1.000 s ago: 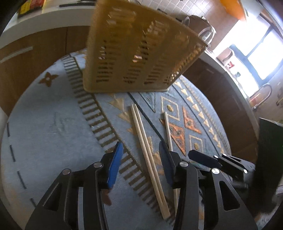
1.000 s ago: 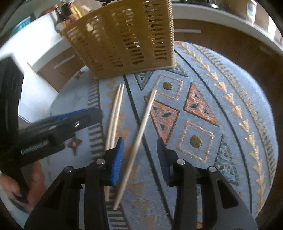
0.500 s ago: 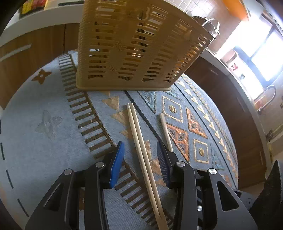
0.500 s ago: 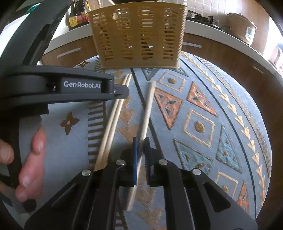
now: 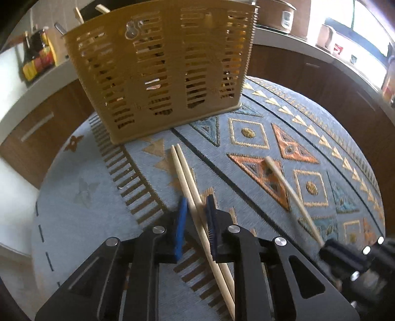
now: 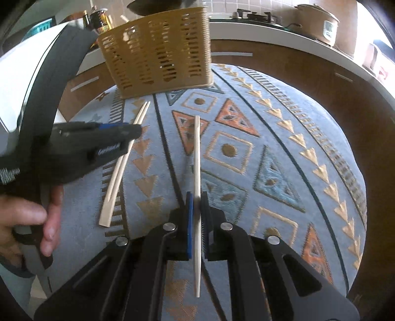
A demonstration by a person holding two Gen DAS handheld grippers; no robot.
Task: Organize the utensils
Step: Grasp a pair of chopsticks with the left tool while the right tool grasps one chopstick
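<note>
A pair of pale wooden chopsticks (image 5: 187, 177) lies side by side on the patterned blue cloth. My left gripper (image 5: 196, 202) straddles them with its jaws narrowed close around them; whether it grips is unclear. The pair also shows in the right wrist view (image 6: 123, 160). My right gripper (image 6: 196, 200) is shut on a single chopstick (image 6: 197, 153) and holds it lifted off the cloth; it also shows in the left wrist view (image 5: 291, 192). A tan slotted utensil basket (image 5: 160, 66) stands upright at the back with utensil ends sticking out; it also shows in the right wrist view (image 6: 160, 54).
The round table's blue cloth (image 5: 81, 187) drops off at the edges. A counter behind holds bottles (image 5: 37, 56) at the left and a rice cooker (image 6: 318, 22) at the right. My hand (image 6: 32, 214) holds the left gripper body.
My right gripper closed on the single chopstick and lifted it. My left gripper moved over the chopstick pair and narrowed its jaws around them.
</note>
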